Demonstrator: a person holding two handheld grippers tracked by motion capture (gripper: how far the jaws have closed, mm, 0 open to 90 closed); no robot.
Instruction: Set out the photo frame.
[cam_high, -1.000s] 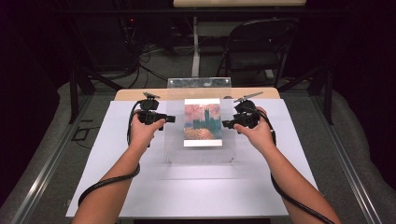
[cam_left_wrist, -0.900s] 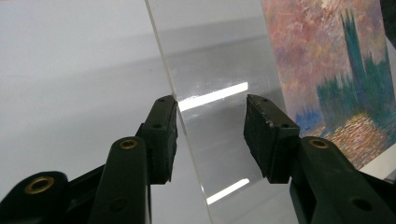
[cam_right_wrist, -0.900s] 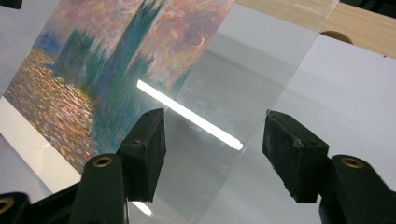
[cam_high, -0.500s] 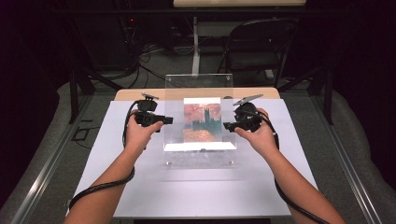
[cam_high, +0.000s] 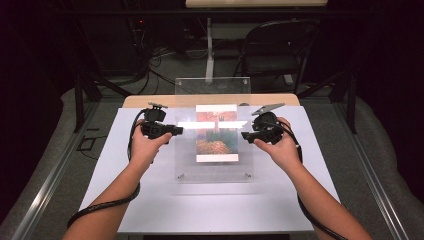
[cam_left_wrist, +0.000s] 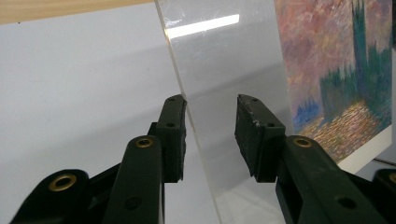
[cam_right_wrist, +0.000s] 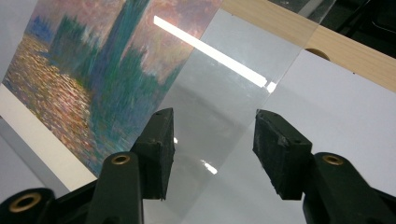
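Observation:
A clear acrylic sheet (cam_high: 212, 90) stands tilted over a painted landscape print (cam_high: 216, 145), far edge raised, near edge low by the table. My left gripper (cam_high: 179, 130) is at the sheet's left edge and my right gripper (cam_high: 244, 134) at its right edge. In the left gripper view the sheet (cam_left_wrist: 219, 70) runs between the jaws of my gripper (cam_left_wrist: 210, 126); one pad lies against it and the other stands off. In the right gripper view the sheet's edge (cam_right_wrist: 224, 93) lies in the gap of my gripper (cam_right_wrist: 212, 135). Both pairs of jaws have just been closing and do not pinch it.
The print lies on a white mat (cam_high: 210, 210) that covers a wooden table (cam_high: 150, 101). Small studs (cam_high: 180, 176) sit at the near corners by the sheet. A folding chair (cam_high: 280, 45), cables and dark frame legs stand behind the table.
The sheet lay flat over the print; its far edge has since swung up. Both hands have risen a little with it, and the jaws stand narrower.

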